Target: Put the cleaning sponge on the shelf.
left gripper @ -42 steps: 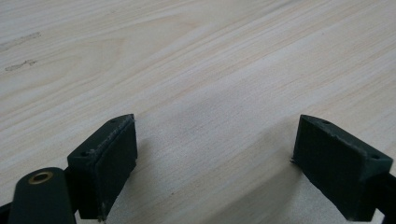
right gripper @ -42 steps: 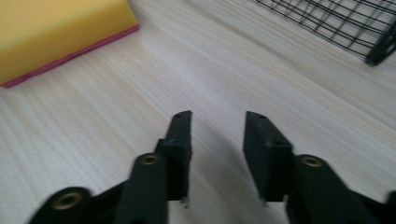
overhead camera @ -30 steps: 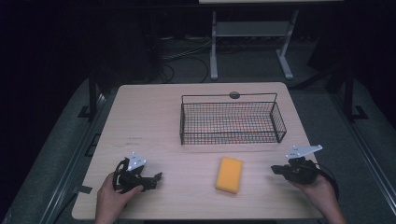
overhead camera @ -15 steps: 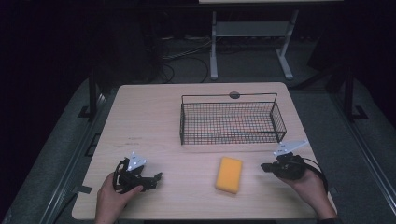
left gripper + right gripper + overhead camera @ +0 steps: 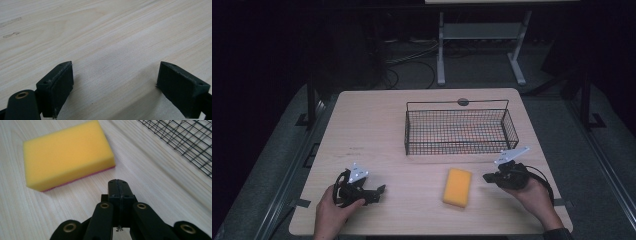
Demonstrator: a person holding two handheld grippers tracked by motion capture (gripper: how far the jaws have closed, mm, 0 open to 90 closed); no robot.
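High view shows our yellow sponge [image 5: 457, 186] lying flat on the counter [image 5: 372, 130], just in front of the wire basket [image 5: 460, 131]. Our right gripper [image 5: 119, 191] sits near the sponge's right side, fingers pressed together on nothing. Our left gripper [image 5: 115, 85] rests well apart, fingers spread wide over bare wood.

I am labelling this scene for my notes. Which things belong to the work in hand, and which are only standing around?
Belongs to the work:
- yellow sponge, flat on the table
- right tongs, shut, beside it

Only around:
- wire basket
- left tongs, open
- table
- white stand behind
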